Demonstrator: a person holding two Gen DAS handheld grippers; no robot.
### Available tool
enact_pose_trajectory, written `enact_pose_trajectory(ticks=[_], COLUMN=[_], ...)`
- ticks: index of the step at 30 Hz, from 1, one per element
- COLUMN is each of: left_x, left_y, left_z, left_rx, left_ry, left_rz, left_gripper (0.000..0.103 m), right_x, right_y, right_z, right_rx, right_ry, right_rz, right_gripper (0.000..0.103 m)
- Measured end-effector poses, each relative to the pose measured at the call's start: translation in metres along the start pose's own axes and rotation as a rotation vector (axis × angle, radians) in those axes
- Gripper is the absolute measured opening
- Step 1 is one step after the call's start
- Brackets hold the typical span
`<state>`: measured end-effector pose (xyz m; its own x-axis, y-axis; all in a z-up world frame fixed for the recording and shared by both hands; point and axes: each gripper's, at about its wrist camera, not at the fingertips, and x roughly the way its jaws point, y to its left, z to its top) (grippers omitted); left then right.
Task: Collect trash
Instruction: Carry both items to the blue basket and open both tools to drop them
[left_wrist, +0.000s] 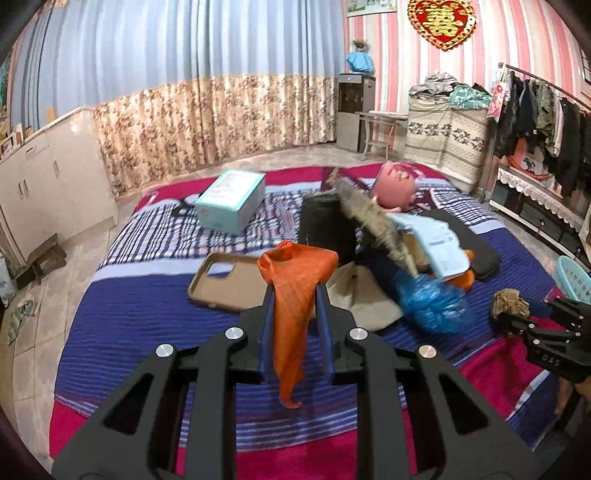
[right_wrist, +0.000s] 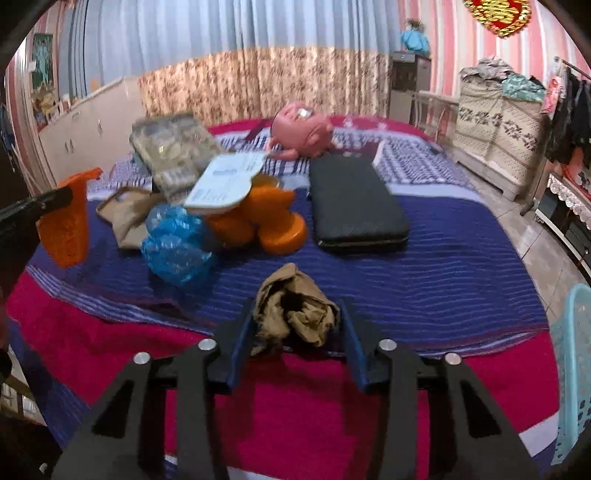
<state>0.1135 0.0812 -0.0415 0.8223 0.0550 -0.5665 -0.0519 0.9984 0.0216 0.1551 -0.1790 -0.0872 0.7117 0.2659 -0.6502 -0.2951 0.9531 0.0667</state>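
A bed (left_wrist: 122, 295) under a striped blue-and-crimson blanket carries scattered clutter, with a pale turquoise plastic basket (right_wrist: 572, 354), probably the trash bin, at its right edge. The left gripper (left_wrist: 295, 291), jaws clamped on a limp orange mesh scrap (left_wrist: 295, 295), holds it clear of the blanket. The right gripper (right_wrist: 295, 317) jaws pinch a crumpled brown paper wad (right_wrist: 295, 314), apparently for binning.

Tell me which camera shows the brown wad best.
The right wrist view: the brown wad sits centred between the right gripper fingers. The left wrist view shows it small, at the right edge.
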Motion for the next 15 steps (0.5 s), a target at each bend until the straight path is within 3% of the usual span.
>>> enact_pose_trajectory(ticks=[8, 15], left_x=[-0.012, -0.032], left_y=[-0.049, -0.123], left_z=[0.025, 0.048], left_rx=[0.03, 0.085], left_ry=[-0.062, -0.129], left_rz=[-0.087, -0.219], left_gripper=[0.02, 0.02], right_x=[-0.085, -0.145], right_y=[-0.052, -0.133], right_z=[0.002, -0.018], right_rx=[0.118, 0.231], right_ry=[-0.175, -0.229], right_rz=[-0.142, -0.383], right_gripper=[0.043, 0.043])
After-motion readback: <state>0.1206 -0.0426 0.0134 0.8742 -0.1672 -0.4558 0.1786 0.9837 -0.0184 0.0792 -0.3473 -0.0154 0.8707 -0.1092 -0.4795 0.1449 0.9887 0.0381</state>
